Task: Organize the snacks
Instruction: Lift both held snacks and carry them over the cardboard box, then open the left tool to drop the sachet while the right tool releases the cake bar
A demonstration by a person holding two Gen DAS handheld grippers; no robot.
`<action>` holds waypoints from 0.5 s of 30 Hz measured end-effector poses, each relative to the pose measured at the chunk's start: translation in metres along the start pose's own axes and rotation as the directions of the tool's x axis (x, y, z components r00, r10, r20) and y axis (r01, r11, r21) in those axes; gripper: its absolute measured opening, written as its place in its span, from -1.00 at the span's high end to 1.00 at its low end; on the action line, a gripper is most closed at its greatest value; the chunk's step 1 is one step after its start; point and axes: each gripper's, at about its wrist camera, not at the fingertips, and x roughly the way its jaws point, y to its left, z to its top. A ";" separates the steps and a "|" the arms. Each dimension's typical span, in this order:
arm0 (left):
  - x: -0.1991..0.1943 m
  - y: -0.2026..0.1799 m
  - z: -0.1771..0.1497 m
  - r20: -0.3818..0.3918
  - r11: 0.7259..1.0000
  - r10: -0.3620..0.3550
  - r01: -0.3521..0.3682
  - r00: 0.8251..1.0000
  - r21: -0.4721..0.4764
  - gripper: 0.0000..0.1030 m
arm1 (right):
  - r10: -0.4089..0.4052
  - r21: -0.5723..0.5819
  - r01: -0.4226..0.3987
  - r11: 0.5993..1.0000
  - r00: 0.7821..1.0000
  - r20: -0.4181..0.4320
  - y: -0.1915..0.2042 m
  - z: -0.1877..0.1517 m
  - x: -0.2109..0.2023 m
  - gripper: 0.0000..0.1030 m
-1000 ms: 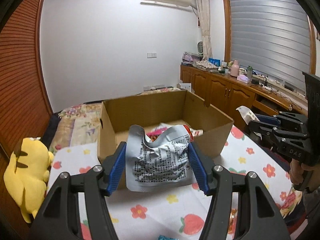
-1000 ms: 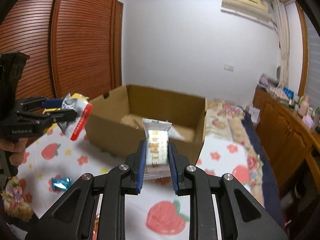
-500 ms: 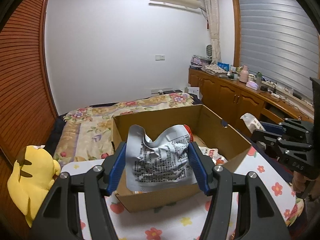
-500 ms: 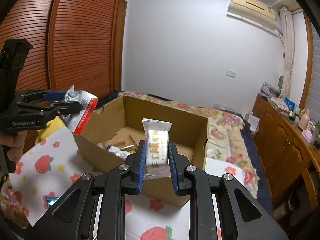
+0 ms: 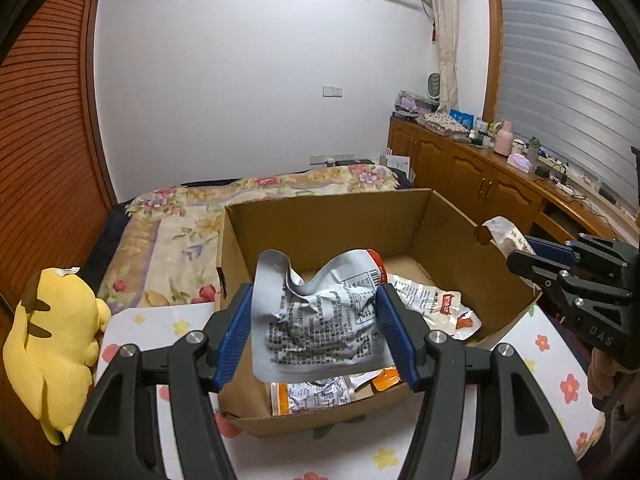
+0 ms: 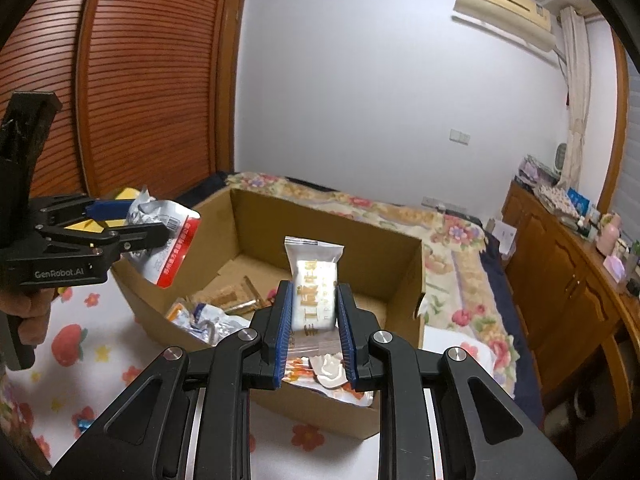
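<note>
My left gripper (image 5: 316, 332) is shut on a crumpled silver snack bag (image 5: 316, 320) with a red edge and holds it over the near part of the open cardboard box (image 5: 332, 216). My right gripper (image 6: 313, 320) is shut on a small white snack packet (image 6: 314, 292), upright above the box (image 6: 320, 216). Several snack packets (image 5: 436, 308) lie on the box floor. From the right wrist view the left gripper (image 6: 132, 220) with its silver bag (image 6: 168, 240) hangs over the box's left wall. The right gripper (image 5: 532, 248) shows at the box's right edge in the left wrist view.
The box stands on a white cloth (image 5: 560, 364) printed with flowers and strawberries. A yellow plush toy (image 5: 56, 336) sits to the left. A floral bed (image 5: 192, 216) lies behind the box, a wooden cabinet (image 5: 480, 184) with clutter to the right. A small blue wrapper (image 6: 84, 424) lies on the cloth.
Both grippers have moved forward with their packets, from in front of the box to over its opening. The box inside and its snacks have come into view.
</note>
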 end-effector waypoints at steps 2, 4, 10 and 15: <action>0.008 -0.001 -0.002 -0.013 1.000 0.007 -0.007 1.000 0.000 -0.19 | 0.000 0.011 0.000 1.000 1.000 -0.018 -0.001 -0.004 0.009 0.61; 0.013 -0.001 -0.004 -0.022 1.000 0.006 -0.006 1.000 -0.006 -0.19 | -0.004 0.020 0.005 1.000 0.999 -0.034 -0.002 -0.007 0.017 0.61; 0.020 -0.004 -0.009 -0.040 1.000 0.004 -0.004 0.999 -0.008 -0.20 | 0.007 0.071 -0.001 0.997 0.997 -0.082 -0.009 -0.014 0.039 0.61; 0.024 -0.003 -0.011 -0.051 1.000 0.004 -0.004 0.999 -0.002 -0.20 | 0.013 0.095 -0.003 0.996 0.995 -0.098 -0.011 -0.018 0.047 0.61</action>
